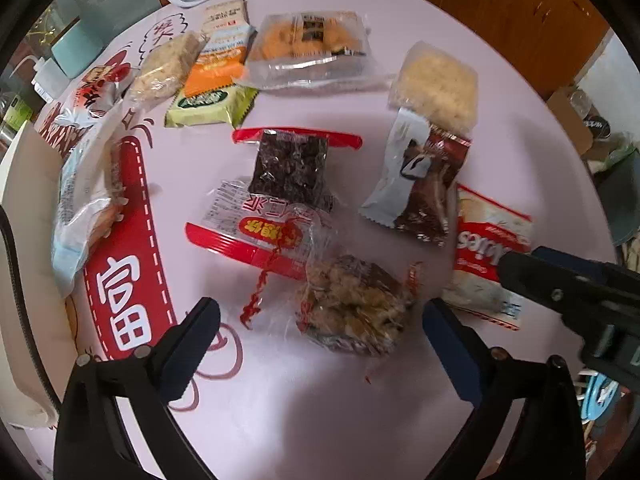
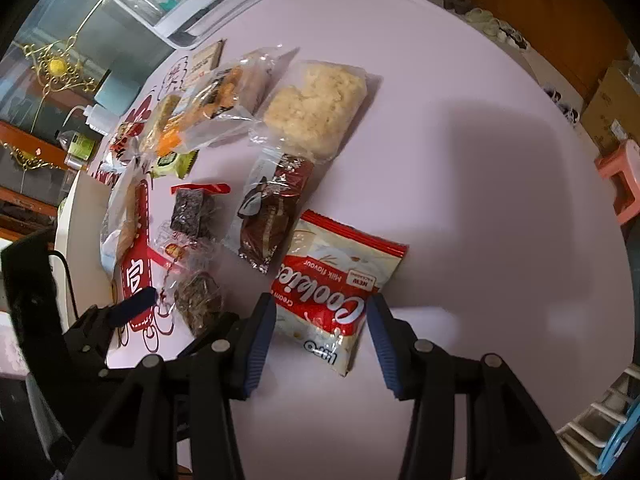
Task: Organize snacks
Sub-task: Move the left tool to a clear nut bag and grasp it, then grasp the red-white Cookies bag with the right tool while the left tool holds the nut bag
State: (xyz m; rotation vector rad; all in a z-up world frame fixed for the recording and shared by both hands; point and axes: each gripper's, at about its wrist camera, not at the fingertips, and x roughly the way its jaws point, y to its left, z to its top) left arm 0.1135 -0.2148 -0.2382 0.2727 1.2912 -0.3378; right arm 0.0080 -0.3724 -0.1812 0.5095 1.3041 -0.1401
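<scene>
Several wrapped snacks lie on a round pale pink table (image 1: 512,92). My left gripper (image 1: 320,320) points down, open wide. Its fingers straddle a clear-wrapped brown nutty snack (image 1: 352,308) without touching it. My right gripper (image 2: 320,320) is open too. It stands astride the near end of a red-and-white Cookies pack (image 2: 332,280), which lies flat; its pads sit at the pack's edges without squeezing. In the left wrist view one right finger (image 1: 520,268) hangs over that Cookies pack (image 1: 488,240).
Beyond lie a dark square cake (image 1: 292,168) in red-edged wrap, a silver-and-brown chocolate pack (image 1: 420,188), a pale rice cake (image 1: 436,88), an orange cake pack (image 1: 312,48) and a green pack (image 1: 212,100). A white bin (image 2: 188,0) stands at the far edge.
</scene>
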